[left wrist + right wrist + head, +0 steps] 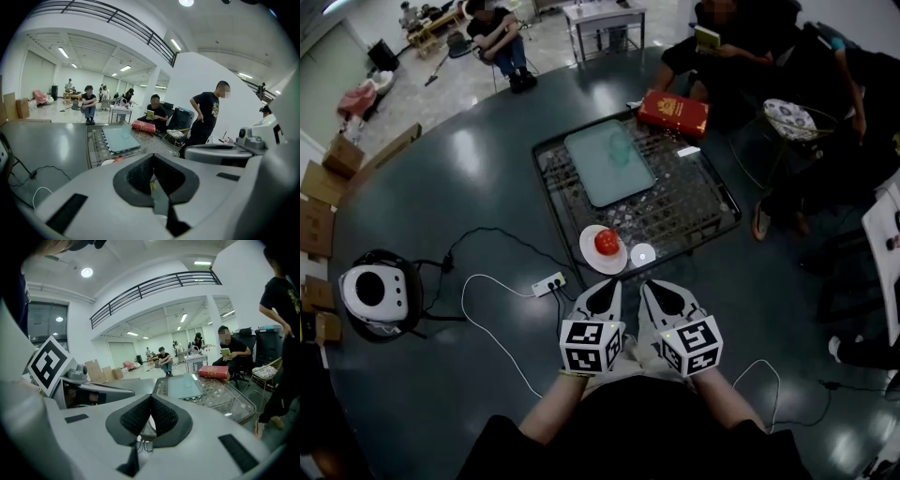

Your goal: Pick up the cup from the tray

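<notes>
Head view: clear cup [619, 150] stands on pale tray [592, 178], at the wire rack's [712, 202] far left corner, well apart from both grippers. Left gripper [607, 286] and right gripper [656, 289] hover over table's [469, 187] near edge, jaws together, nothing between. Risks: plate [586, 247] with tomato [606, 242] sits in the reach path; jaws left closed would topple the light cup

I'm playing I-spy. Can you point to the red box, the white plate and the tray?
red box [672, 113], head view, middle of its top.
white plate [587, 247], head view, bare left rim.
tray [605, 184], head view, bare part nearer the person.
</notes>
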